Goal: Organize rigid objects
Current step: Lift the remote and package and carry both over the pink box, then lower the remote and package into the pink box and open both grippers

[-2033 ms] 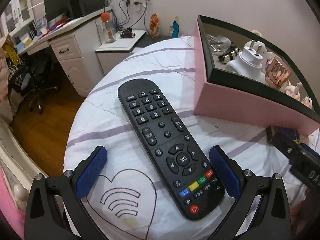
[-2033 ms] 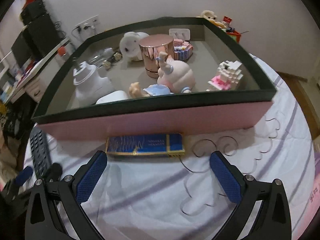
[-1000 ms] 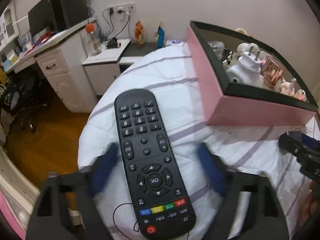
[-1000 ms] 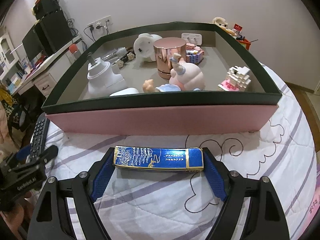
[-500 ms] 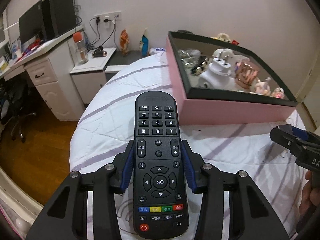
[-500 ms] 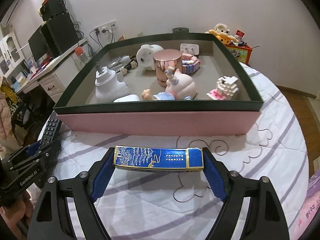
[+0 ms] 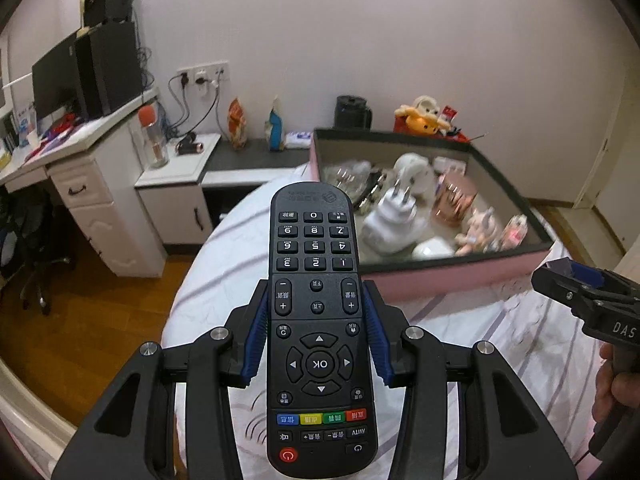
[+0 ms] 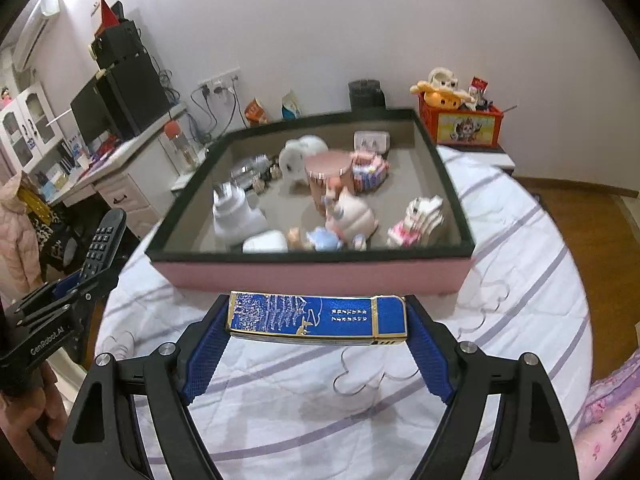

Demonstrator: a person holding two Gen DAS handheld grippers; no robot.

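My left gripper [image 7: 316, 332] is shut on a black remote control [image 7: 318, 320], its blue pads pressed on both long sides; the remote is lifted off the bed and points at the box. In the right wrist view my right gripper [image 8: 318, 340] is shut on a flat blue and gold box [image 8: 316, 318], gripped end to end and raised above the bedspread. Ahead of both lies the pink box with a dark rim [image 8: 320, 276], holding a white plug adapter [image 7: 394, 220], a rose-gold cup [image 8: 328, 174], a doll figure [image 8: 352, 216] and other small items. The left gripper with the remote [image 8: 100, 244] shows at the right view's left edge.
The box rests on a bed with a white, purple-striped cover [image 8: 520, 240]. A white desk with a monitor [image 7: 56, 80] and a nightstand [image 7: 180, 172] stand left of the bed. A red toy box [image 8: 464, 124] stands behind the pink box. Wooden floor lies on both sides.
Both grippers have risen from the bed with their loads. The left jaws closed onto the remote and lifted it; the blue box went up, held by the right gripper, and the pink box now looks lower and farther.
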